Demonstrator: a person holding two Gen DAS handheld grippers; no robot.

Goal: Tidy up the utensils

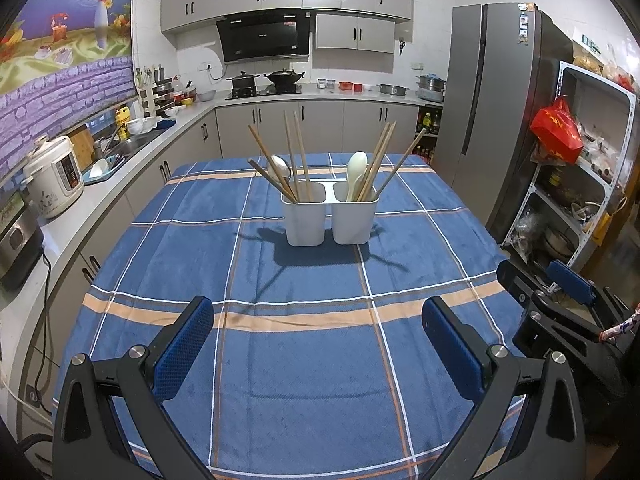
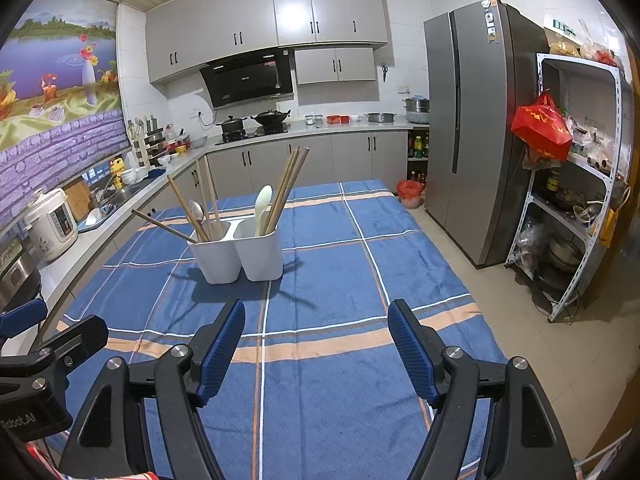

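A white two-compartment utensil holder [image 1: 330, 216] stands mid-table on the blue plaid cloth [image 1: 280, 360]; it also shows in the right wrist view [image 2: 240, 256]. Its left compartment holds wooden chopsticks [image 1: 294, 148] and a metal spoon [image 1: 279, 166]. Its right compartment holds chopsticks [image 1: 380, 160] and a cream plastic spoon [image 1: 355, 170]. My left gripper [image 1: 318, 344] is open and empty, well short of the holder. My right gripper [image 2: 316, 348] is open and empty, also short of it. The right gripper shows at the right edge of the left wrist view [image 1: 560, 300].
A kitchen counter with a rice cooker [image 1: 54, 176] and sink runs along the left. A grey fridge [image 2: 480, 128] and a cluttered shelf rack [image 2: 576, 184] with a red bag [image 2: 542, 128] stand right. A tiled floor lies beside the table.
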